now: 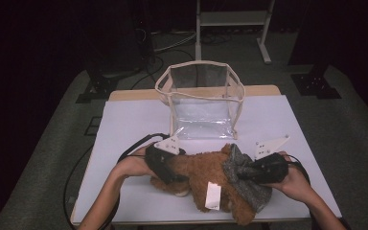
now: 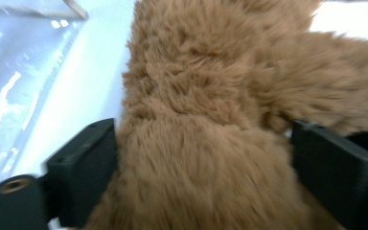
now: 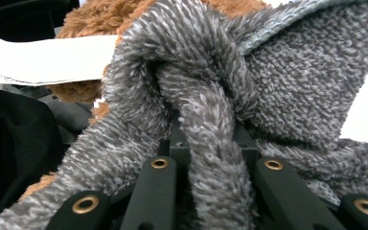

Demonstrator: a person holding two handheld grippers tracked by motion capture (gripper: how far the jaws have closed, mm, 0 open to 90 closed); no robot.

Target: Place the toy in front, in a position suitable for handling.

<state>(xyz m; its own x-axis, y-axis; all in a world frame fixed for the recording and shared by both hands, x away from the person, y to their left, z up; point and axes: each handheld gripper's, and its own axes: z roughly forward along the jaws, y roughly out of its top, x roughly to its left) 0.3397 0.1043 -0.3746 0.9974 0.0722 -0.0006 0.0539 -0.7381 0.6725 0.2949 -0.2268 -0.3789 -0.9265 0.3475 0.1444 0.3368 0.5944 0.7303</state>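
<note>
Over on the left, the left hand (image 1: 133, 165) brings the left gripper (image 1: 165, 167) in at about nine o'clock against the brown plush toy (image 1: 206, 175). In the left gripper view its jaws stand wide, one on each side of a thick stretch of brown fur; the left one sits right against the fur, but how hard either presses I cannot tell.

The plush toy lies on its side across the near middle of the white desk (image 1: 124, 124), a white tag (image 1: 213, 195) hanging off it towards six o'clock. Straight behind it, at twelve o'clock, a clear bag (image 1: 201, 98) with beige trim stands upright, mouth open, just beyond the toy.

Moving right, a grey knitted cloth (image 1: 247, 179) drapes over the toy's right end. The right gripper (image 1: 249, 173) comes in from three o'clock in the right hand (image 1: 294, 181), and the right gripper view shows its jaws pinched tight on a fold of that grey cloth (image 3: 211, 143).
</note>
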